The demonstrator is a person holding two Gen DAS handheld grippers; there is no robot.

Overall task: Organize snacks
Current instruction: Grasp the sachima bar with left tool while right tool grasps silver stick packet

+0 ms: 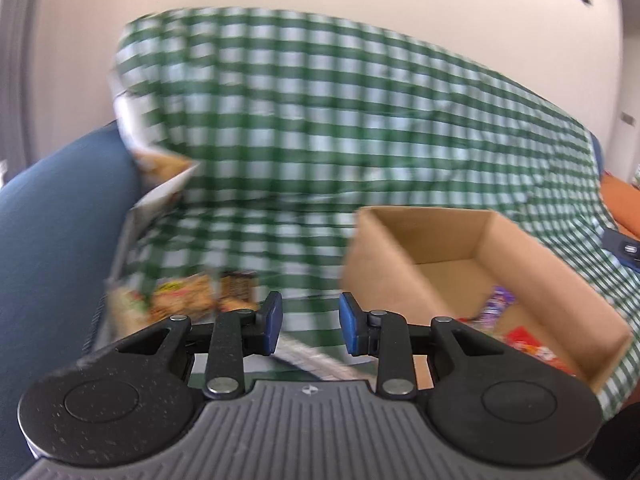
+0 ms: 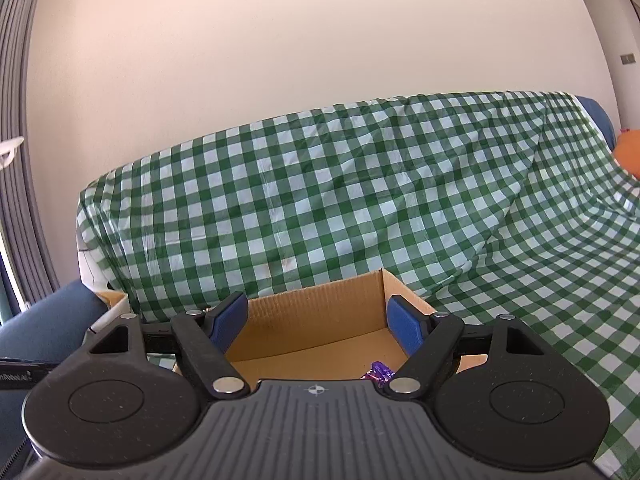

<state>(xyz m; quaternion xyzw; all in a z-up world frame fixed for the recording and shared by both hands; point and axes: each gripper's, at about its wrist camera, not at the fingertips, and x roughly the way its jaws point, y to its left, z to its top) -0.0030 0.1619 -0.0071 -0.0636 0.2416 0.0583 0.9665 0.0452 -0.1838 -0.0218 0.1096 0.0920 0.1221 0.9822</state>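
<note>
Noodle packets (image 1: 188,294): blurred, lying on the checked cloth (image 1: 320,120) just ahead and left of the left tongs (image 1: 310,323).
Left tongs: released, blue pads apart, nothing between them.
Cardboard box (image 1: 532,264): ahead and right of the left tongs, open-topped, holding a purple packet (image 1: 496,306) and a red packet (image 1: 528,344).
Right tongs (image 2: 318,326): released wide, empty, just above the box (image 2: 316,312); purple packet (image 2: 378,372) below them.

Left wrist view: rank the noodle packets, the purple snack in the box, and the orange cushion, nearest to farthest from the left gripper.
From the left gripper:
1. Noodle packets, just left of the fingers.
2. Purple snack, right, inside the cardboard box.
3. Orange cushion, far right edge.
</note>
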